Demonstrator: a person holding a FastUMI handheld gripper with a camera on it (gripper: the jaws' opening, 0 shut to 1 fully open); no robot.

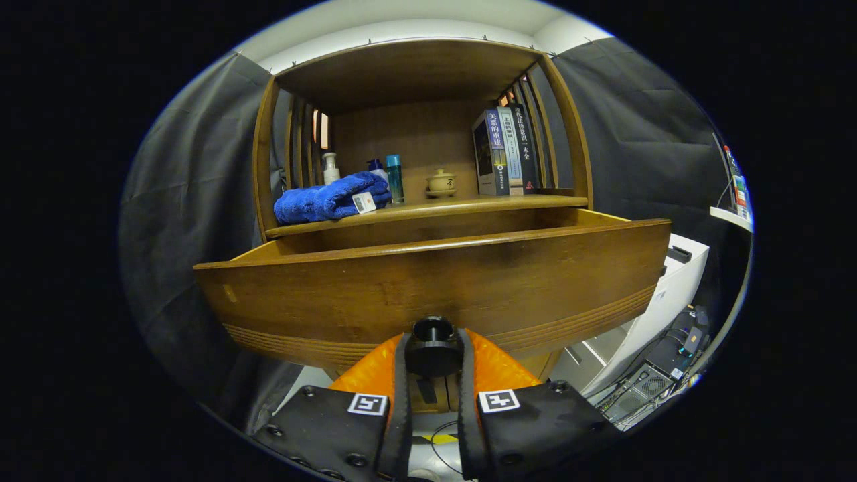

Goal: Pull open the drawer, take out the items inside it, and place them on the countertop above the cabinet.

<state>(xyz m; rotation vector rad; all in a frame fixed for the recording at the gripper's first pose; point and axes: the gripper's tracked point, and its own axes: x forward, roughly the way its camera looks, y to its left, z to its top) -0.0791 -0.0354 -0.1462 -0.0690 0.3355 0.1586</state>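
Two gripper fingers (pixel 433 375) close on the round dark knob (pixel 433 347) at the bottom middle of a wooden drawer front (pixel 428 294), one finger on each side of the knob and both pressing against it. The drawer (pixel 602 224) stands pulled out from a wooden cabinet (pixel 415 73), its curved front panel facing the camera and its side walls running back to the cabinet body. What lies inside the drawer cannot be seen from this low angle; the front panel hides it.

Just above and behind the open drawer runs the cabinet's countertop (pixel 462 202), a shelf roofed by a curved wooden top and flanked by slatted sides. On its left end rests a folded blue towel (pixel 328 199) with a small white tag. Behind the towel stand a white pump bottle (pixel 330 167) and a slim teal bottle (pixel 394 177), close together. A small lidded ceramic jar (pixel 442 183) sits near the middle of the counter. On the right, a row of books (pixel 505 150) stands upright against the slats.

Grey cloth (pixel 194 174) hangs on both sides of the cabinet. To the right, beyond the drawer's corner, a white unit (pixel 676 281) stands beside a tangle of cables and electronic gear (pixel 656 375) on the floor.
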